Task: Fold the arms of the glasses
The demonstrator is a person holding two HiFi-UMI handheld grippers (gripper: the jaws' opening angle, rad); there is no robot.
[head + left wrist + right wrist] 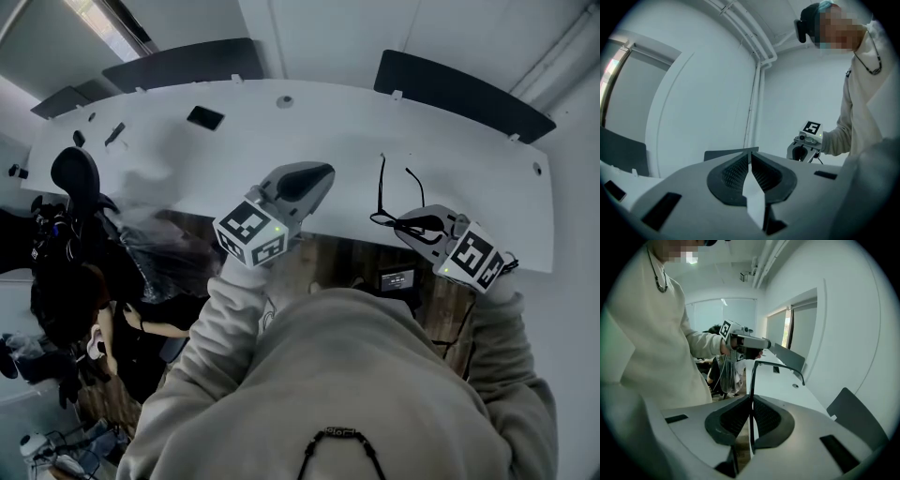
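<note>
The black glasses [382,190] hang above the near edge of the white table [375,122], lifted off it, with both thin arms sticking out away from me. My right gripper [405,226] is shut on their frame. In the right gripper view the thin frame [751,380] runs up between the closed pads, and one arm [783,367] curves off to the right. My left gripper [323,172] is held level to the left of the glasses, apart from them. Its jaws [751,158] are shut with nothing between them.
Dark chair backs [459,89] [183,61] line the table's far side. A small black object [204,117] and a round grommet [284,100] are on the tabletop. A seated person with bags [66,244] is at the left, below the table edge.
</note>
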